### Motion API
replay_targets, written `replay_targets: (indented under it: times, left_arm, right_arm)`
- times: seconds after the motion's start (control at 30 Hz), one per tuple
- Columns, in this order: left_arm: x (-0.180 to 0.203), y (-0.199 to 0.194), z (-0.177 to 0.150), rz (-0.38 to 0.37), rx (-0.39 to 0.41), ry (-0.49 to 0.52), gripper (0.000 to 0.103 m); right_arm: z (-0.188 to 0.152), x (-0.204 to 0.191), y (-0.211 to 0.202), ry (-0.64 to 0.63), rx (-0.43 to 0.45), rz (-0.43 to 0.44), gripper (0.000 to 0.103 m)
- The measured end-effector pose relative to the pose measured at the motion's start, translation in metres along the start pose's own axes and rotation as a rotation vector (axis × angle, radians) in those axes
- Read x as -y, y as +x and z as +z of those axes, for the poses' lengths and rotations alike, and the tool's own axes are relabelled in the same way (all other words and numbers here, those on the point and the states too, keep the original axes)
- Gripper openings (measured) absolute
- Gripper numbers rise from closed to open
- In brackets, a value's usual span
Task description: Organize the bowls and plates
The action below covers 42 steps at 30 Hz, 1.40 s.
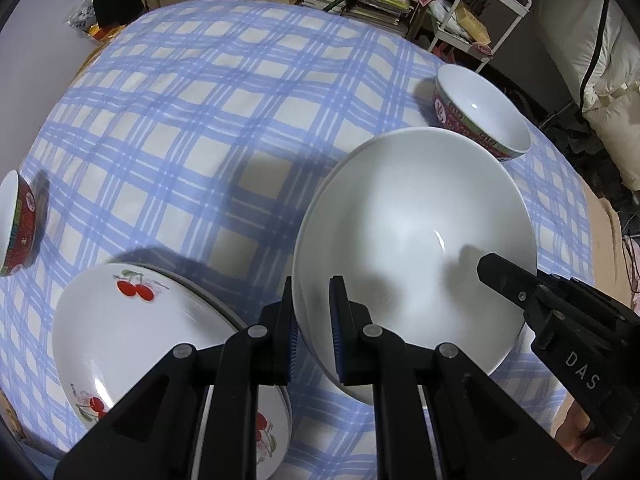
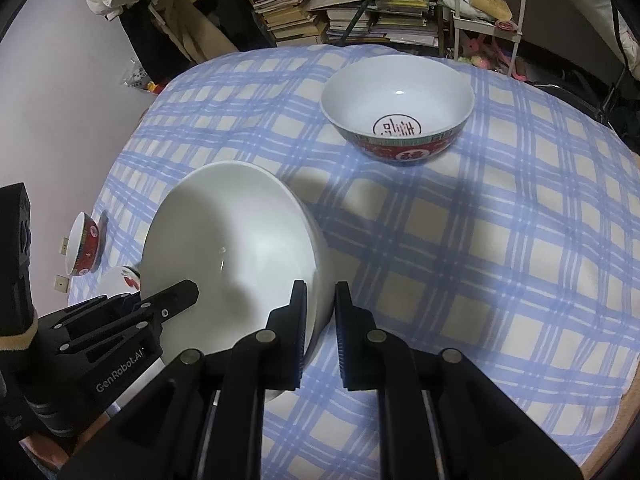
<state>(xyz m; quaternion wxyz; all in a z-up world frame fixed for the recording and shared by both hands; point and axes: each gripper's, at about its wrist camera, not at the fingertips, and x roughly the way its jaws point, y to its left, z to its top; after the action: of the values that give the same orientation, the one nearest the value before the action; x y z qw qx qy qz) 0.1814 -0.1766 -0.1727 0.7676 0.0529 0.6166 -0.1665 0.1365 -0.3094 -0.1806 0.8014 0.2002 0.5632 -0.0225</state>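
Observation:
A large plain white bowl (image 1: 412,236) is held tilted above the checked tablecloth (image 1: 192,120). My left gripper (image 1: 313,320) is shut on its near-left rim. My right gripper (image 2: 320,320) is shut on the opposite rim of the same white bowl (image 2: 228,256). A white plate with cherry prints (image 1: 132,332) lies below left of the left gripper. A red patterned bowl (image 2: 398,112) stands upright at the far side. A second, smaller red bowl (image 1: 20,224) sits at the table's left edge.
Stacked books (image 2: 340,12) and a white metal rack (image 1: 492,12) stand behind the table. A white wall (image 2: 60,100) is on the left. The tablecloth (image 2: 480,260) reaches the table's right edge.

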Motion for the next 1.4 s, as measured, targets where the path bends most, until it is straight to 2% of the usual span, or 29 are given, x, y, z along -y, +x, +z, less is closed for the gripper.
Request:
replay_targets:
  times: [0.17,0.33,0.53,0.63,0.7,0.73,0.8,0.87,0.93,1.03,1.13,1.33,1.4]
  left_arm:
    - [-0.001,0.007,-0.004,0.008,-0.010,-0.004,0.013]
    - [0.001,0.008,-0.005,0.025,-0.003,0.001,0.013]
    - [0.003,-0.014,-0.001,0.067,0.060,0.016,0.019]
    - [0.005,-0.027,0.007,0.091,0.087,0.033,0.023]
    - [0.007,-0.035,0.015,0.102,0.109,0.045,0.028]
    - [0.011,-0.038,0.021,0.106,0.120,0.048,0.035]
    - [0.012,-0.045,0.028,0.110,0.140,0.055,0.044]
    - [0.016,-0.051,0.038,0.121,0.165,0.065,0.049]
    - [0.018,-0.056,0.050,0.131,0.188,0.066,0.052]
    - [0.020,-0.062,0.064,0.123,0.217,0.055,0.066]
    - [0.026,-0.064,0.080,0.103,0.244,0.055,0.068]
    - [0.046,-0.055,0.109,0.099,0.261,0.075,0.072]
    - [0.055,-0.050,0.116,0.103,0.263,0.081,0.072]
  right_arm:
    - [-0.003,0.001,0.009,0.002,-0.032,-0.002,0.015]
    - [-0.003,-0.002,0.011,-0.012,-0.019,-0.015,0.015]
    - [-0.001,-0.005,0.005,-0.023,-0.007,-0.006,0.018]
    - [0.002,-0.009,-0.006,-0.046,0.037,-0.011,0.018]
    - [0.006,-0.011,-0.021,-0.062,0.098,-0.013,0.018]
    - [0.009,-0.012,-0.029,-0.071,0.133,-0.012,0.018]
    - [0.015,-0.012,-0.041,-0.084,0.175,-0.015,0.023]
    - [0.024,-0.010,-0.049,-0.085,0.209,-0.030,0.041]
    - [0.035,-0.005,-0.057,-0.084,0.243,-0.045,0.048]
    - [0.050,0.005,-0.063,-0.084,0.266,-0.074,0.060]
    - [0.065,0.020,-0.065,-0.065,0.292,-0.099,0.070]
    - [0.086,0.044,-0.054,-0.048,0.287,-0.108,0.088]
    - [0.092,0.052,-0.046,-0.041,0.275,-0.101,0.090]
